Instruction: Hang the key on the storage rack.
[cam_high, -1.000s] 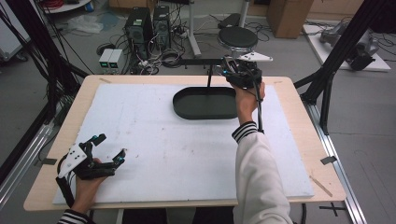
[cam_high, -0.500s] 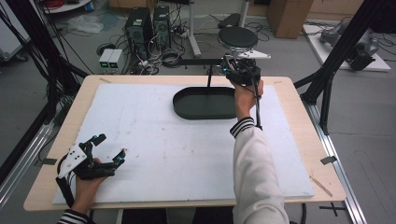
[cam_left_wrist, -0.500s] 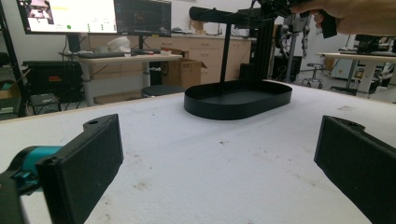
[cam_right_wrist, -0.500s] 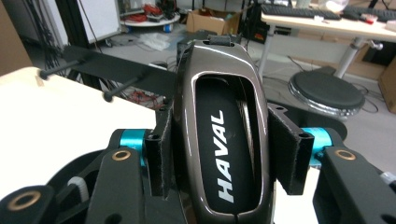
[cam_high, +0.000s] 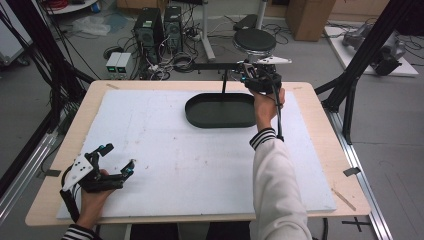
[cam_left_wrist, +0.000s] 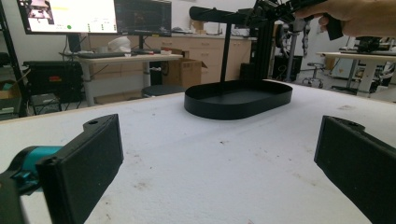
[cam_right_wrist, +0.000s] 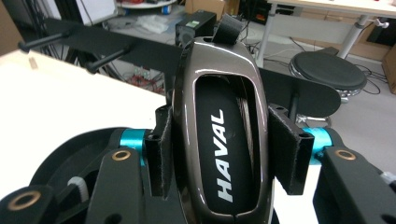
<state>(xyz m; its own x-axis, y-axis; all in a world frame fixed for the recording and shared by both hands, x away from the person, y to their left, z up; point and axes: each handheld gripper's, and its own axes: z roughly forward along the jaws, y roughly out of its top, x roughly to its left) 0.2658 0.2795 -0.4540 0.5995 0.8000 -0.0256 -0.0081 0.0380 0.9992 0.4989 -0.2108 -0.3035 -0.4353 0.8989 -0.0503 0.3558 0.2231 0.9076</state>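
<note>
Here, a HAVAL key fob (cam_right_wrist: 219, 140) is clamped by the right gripper (cam_high: 260, 75) above the black tray's (cam_high: 220, 111) far edge — the left gripper (cam_high: 116, 159) is rested on the worktop (cam_high: 200, 165), jaws spread wide.

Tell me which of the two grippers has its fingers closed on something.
The right gripper, raised behind the black tray, grips the HAVAL key fob. The left gripper rests open on the white board.

Left gripper (cam_high: 117, 160) fingers apart; right gripper (cam_right_wrist: 219, 154) fingers clamped.
</note>
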